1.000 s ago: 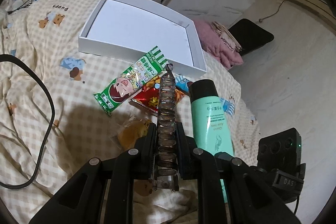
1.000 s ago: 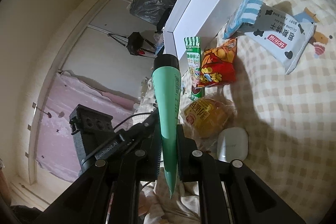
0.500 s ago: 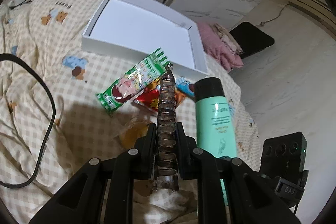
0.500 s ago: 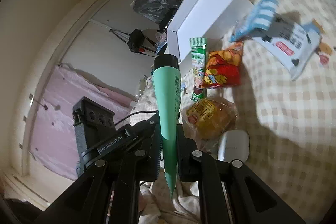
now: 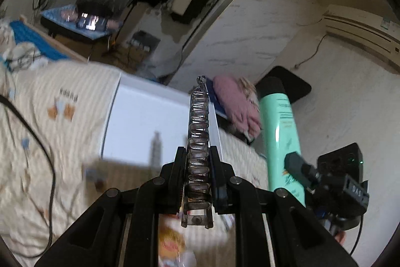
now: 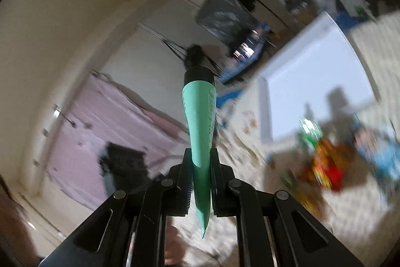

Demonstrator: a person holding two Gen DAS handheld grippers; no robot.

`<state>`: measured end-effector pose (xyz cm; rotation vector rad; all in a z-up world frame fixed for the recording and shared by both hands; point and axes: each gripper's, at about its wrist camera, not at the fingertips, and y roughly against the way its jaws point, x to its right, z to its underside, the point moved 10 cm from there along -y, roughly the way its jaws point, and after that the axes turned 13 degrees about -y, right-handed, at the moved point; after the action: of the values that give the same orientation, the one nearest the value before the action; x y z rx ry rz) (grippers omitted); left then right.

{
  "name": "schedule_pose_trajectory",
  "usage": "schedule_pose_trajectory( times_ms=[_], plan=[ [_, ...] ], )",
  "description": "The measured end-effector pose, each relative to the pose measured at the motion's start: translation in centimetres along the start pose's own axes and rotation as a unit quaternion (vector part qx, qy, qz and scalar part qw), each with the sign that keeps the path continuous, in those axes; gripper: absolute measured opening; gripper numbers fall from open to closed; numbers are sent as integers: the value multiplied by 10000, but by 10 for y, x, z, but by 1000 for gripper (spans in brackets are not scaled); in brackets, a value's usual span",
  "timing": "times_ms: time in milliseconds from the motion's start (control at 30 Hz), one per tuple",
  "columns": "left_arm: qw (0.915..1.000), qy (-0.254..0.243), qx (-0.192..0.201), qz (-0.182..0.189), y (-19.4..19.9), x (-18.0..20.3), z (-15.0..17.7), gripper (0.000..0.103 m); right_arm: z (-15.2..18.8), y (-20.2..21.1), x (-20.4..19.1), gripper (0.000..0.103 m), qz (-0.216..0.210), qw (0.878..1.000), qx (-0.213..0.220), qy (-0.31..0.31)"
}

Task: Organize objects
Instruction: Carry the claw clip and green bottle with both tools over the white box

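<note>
Left wrist view: the left gripper [image 5: 197, 167] has its jaws closed on a coiled metal hair clip [image 5: 198, 142], which points toward 12 o'clock above the white box [image 5: 140, 121] on the checkered bed [image 5: 50, 142]. At 3 o'clock stands the green tube [image 5: 281, 137] with its black cap up. Right wrist view is blurred: the right gripper [image 6: 201, 174] has its jaws clamped on that green tube [image 6: 200, 126]; snack packets [image 6: 322, 167] lie at 3 o'clock, near the box [image 6: 312, 81].
</note>
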<state>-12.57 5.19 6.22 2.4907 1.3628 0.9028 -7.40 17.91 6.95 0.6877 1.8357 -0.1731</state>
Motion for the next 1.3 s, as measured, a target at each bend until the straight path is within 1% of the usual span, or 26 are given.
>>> schedule_pose_trajectory(
  times_ms=[67,133,167,233,267,300,333,400,467,533,567,667,733,800,867,967,1133,1200,1300],
  plan=[
    [10000,10,46,-36,-13,-8,-11,19,-21,-2,-3,13,239,9990,262,255],
    [9998,0,-72,-173,-29,-19,-14,19,-43,-7,-1,13,487,9965,510,453],
    [9995,-62,-207,-252,-41,-25,-13,19,-51,-10,0,13,482,9964,566,406],
    [9988,-75,-392,-293,-60,-36,-10,19,-60,-19,5,13,196,9984,504,188],
    [9984,-55,-483,-296,-76,-44,-9,19,-62,-20,8,13,101,9986,493,178],
    [9981,-55,-514,-327,-84,-49,-8,19,-63,-19,15,13,92,9982,544,222],
    [9975,-77,-556,-431,-96,-57,-8,19,-64,-19,23,13,195,9972,660,297],
    [9955,-127,-655,-669,-123,-72,-6,19,-67,-20,45,13,544,9937,852,490],
    [9940,-19,-789,-753,-144,-81,-2,19,-72,-25,68,13,856,9895,969,652],
    [9941,131,-797,-720,-157,-85,1,18,-78,-27,94,13,1151,9843,1112,740],
    [9943,92,-758,-749,-162,-84,4,19,-79,-28,108,13,1350,9810,1171,750],
    [9922,-184,-748,-979,-165,-82,16,19,-84,-30,136,13,1803,9723,1263,786],
    [9902,-324,-810,-1089,-167,-82,24,19,-85,-33,156,13,2174,9668,1191,616],
    [9866,-398,-943,-1269,-167,-88,32,19,-88,-32,162,13,2292,9637,1259,543],
    [9837,-438,-1043,-1400,-163,-93,36,19,-87,-29,162,13,2386,9600,1293,684],
    [9841,-445,-995,-1401,-158,-98,37,19,-93,-33,165,13,2533,9547,1364,761],
    [9828,-637,-961,-1441,-156,-99,40,19,-92,-38,167,13,2934,9380,1469,1113],
    [9792,-807,-1024,-1556,-157,-101,40,19,-93,-40,171,13,3084,9321,1445,1229],
    [9683,-1240,-1058,-1893,-154,-102,43,19,-93,-43,177,13,3194,9285,1416,1258]
  ],
)
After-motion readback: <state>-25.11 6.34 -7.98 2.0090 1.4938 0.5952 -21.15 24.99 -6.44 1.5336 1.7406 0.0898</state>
